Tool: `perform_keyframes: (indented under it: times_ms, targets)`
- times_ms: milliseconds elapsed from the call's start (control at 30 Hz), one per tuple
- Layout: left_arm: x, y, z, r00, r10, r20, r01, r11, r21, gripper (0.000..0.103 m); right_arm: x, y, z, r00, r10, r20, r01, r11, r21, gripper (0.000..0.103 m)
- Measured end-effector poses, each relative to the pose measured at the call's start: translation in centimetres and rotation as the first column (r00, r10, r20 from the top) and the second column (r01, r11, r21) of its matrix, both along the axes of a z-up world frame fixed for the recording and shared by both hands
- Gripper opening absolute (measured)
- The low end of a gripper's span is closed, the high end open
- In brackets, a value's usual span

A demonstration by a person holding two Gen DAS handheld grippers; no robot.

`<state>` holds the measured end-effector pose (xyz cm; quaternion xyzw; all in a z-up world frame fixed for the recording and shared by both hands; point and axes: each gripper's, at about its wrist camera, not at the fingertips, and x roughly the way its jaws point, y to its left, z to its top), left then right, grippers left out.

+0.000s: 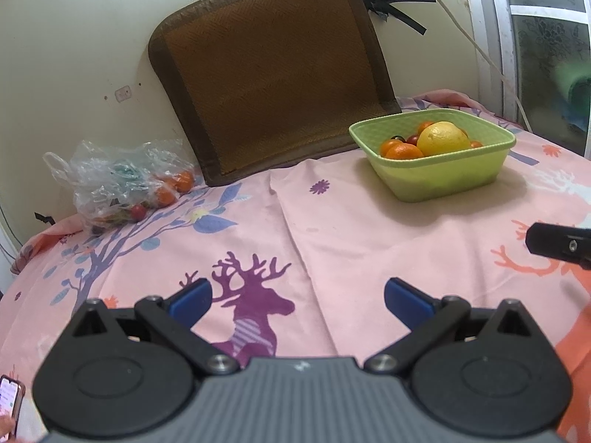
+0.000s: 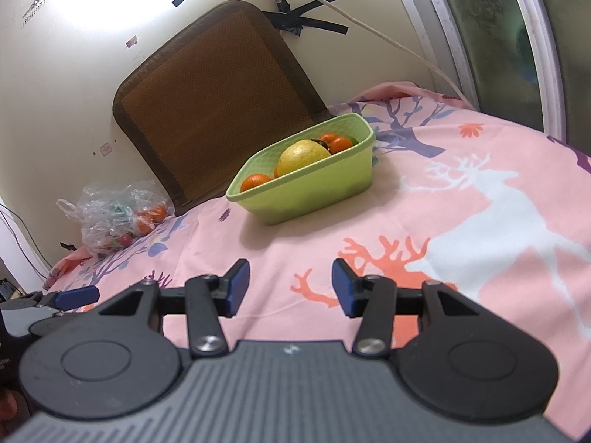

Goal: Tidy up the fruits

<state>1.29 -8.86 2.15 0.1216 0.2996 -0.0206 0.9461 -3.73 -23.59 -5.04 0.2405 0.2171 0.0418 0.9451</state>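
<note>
One green basket (image 1: 443, 173), one lemon (image 1: 445, 138) and one plastic bag (image 1: 118, 181) are counted; both hand-held grippers, left (image 1: 297, 295) and right (image 2: 290, 284), are held wide and empty.

A pink bedsheet (image 1: 332, 221) printed with deer and trees covers the surface. A brown woven mat (image 1: 269, 70) leans against the cream wall (image 1: 74, 55). A window (image 2: 491, 37) stands right.

Cream wall (image 1: 92, 37), brown mat (image 1: 273, 74), window (image 2: 491, 37)

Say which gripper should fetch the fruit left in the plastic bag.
Probably the left gripper: open, empty, and nearer the plastic bag. The right gripper, also open, sits nearer the green basket.
</note>
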Motion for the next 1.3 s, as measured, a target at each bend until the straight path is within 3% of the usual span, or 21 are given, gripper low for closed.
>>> perform_keyframes:
  times_ms: [1300]
  targets:
    - [0.06, -0.10, -0.19, 1.000, 0.003, -0.031, -0.003, 1.000, -0.022, 0.103, -0.30, 0.26, 0.01, 1.000, -0.012, 0.005, 0.012, 1.000, -0.006, 0.055]
